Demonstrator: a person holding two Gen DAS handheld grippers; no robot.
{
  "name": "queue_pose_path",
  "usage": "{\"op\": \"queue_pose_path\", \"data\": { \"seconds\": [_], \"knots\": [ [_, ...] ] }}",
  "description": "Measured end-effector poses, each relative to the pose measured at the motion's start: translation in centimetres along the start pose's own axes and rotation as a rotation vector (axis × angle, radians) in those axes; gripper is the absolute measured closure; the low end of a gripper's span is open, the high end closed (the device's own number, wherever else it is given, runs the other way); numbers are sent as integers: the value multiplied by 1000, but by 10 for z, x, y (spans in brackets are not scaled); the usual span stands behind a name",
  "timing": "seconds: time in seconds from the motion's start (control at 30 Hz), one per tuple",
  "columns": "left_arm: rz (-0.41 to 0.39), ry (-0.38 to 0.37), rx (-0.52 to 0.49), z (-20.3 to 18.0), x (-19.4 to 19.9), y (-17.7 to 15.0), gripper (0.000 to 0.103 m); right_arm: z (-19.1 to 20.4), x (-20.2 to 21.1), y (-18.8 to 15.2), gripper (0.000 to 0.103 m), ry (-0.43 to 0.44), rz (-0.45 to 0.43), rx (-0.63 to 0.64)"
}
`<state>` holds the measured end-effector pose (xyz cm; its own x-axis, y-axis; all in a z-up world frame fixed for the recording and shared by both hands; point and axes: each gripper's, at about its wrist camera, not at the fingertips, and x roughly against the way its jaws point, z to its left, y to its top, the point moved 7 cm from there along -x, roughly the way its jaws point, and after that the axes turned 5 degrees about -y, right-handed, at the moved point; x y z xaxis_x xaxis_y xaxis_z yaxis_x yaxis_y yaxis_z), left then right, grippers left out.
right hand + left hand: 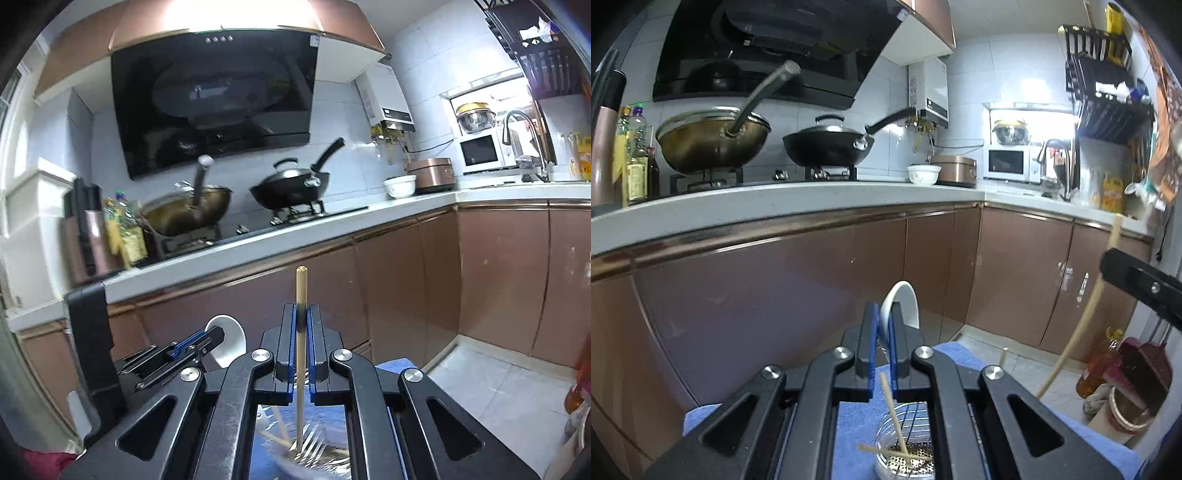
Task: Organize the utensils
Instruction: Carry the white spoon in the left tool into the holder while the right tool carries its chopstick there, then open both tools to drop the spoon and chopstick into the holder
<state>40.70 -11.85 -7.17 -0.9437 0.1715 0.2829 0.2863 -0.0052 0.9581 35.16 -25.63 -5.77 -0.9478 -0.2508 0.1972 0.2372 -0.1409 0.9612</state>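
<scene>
In the left wrist view my left gripper [884, 314] is shut on a white ceramic spoon [903, 299], whose bowl sticks up above the fingertips. Below it a clear container [905, 458] on a blue cloth [853, 424] holds chopsticks and a dark utensil. My right gripper [1137, 282] comes in from the right edge, shut on a long wooden chopstick [1082, 325]. In the right wrist view my right gripper [302, 310] pinches that chopstick [301, 288] upright over the container [314, 456], which shows forks. At the left, my left gripper [192, 347] carries the spoon [229, 339].
A white counter [775, 206] with brown cabinet doors [757, 280] runs ahead and turns right. Two woks [713, 140] sit on the stove, with a white bowl [923, 173], a rice cooker and a microwave beyond. An oil bottle [1099, 365] and a bucket stand on the floor at right.
</scene>
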Motion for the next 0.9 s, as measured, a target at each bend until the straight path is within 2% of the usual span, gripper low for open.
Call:
{"op": "queue_pose_path", "data": {
  "seconds": [0.27, 0.43, 0.53, 0.57, 0.6, 0.83, 0.9],
  "knots": [
    [34, 15, 13, -8, -35, -34, 98, -11, -39, -44, 98, -57, 50, 45],
    [56, -15, 33, -10, -43, -50, 90, -18, -47, -71, 97, -69, 101, 30],
    [49, -49, 52, -8, -37, -51, 73, -23, -43, -76, 88, -84, 116, 22],
    [45, -61, 59, -8, -32, -49, 70, -23, -40, -76, 82, -86, 115, 19],
    [43, -70, 66, -7, -28, -47, 69, -23, -38, -75, 78, -89, 113, 17],
    [6, -61, 88, 10, 20, -19, 67, -17, 4, -54, 77, -105, 73, 20],
    [-1, -51, 90, 16, 39, -12, 63, -14, 18, -47, 77, -109, 59, 23]
  ]
}}
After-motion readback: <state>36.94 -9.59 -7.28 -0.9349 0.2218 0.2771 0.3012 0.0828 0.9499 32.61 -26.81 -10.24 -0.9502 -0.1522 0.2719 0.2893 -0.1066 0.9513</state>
